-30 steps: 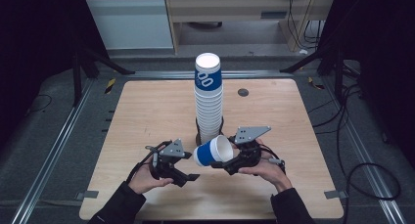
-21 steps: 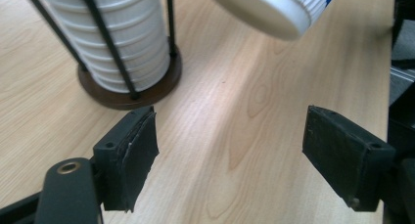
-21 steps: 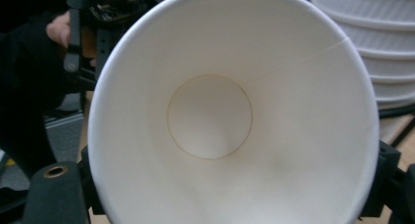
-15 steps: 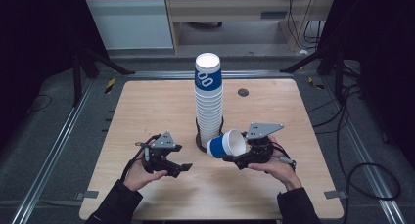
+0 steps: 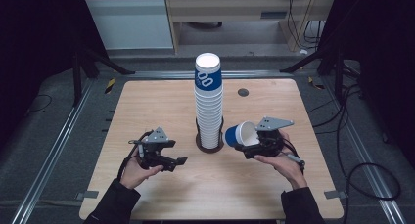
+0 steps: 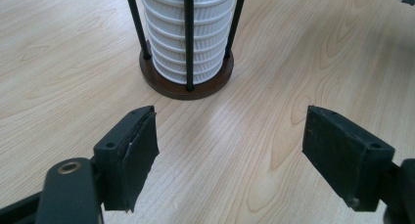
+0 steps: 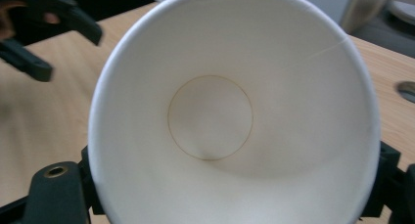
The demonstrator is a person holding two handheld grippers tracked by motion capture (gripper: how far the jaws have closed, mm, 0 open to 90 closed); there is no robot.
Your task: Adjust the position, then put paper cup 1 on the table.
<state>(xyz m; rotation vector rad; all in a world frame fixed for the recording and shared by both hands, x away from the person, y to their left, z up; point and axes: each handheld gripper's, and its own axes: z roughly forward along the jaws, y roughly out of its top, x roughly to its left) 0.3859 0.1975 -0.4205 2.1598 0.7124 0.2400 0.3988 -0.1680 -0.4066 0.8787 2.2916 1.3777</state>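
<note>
Both hands have drifted apart since a second ago — the left tool [image 5: 169,158] sliding away from the stack toward the left, the right tool [image 5: 252,148] carrying its cup out to the right, so the cup is no longer sitting against the stack's foot.

The left tool is hovering low over the counter [image 5: 147,106], its jaws standing wide apart with bare wood between them; in the left gripper view they are framing the ground just short of the holder [image 6: 186,87]. That holder, a dark round base with thin black uprights, is standing near the counter's middle and is keeping the tall stack of cups [image 5: 209,106] upright, a blue-banded cup at the top.

To the right of the stack, near but apart from it, the right tool is gripping a single paper cup [image 5: 241,134] — blue outside, white inside — lying on its side in the air with its base pointing toward the stack. In the right gripper view the cup's open mouth is facing the camera, the jaws pressing on its wall at both sides.
</note>
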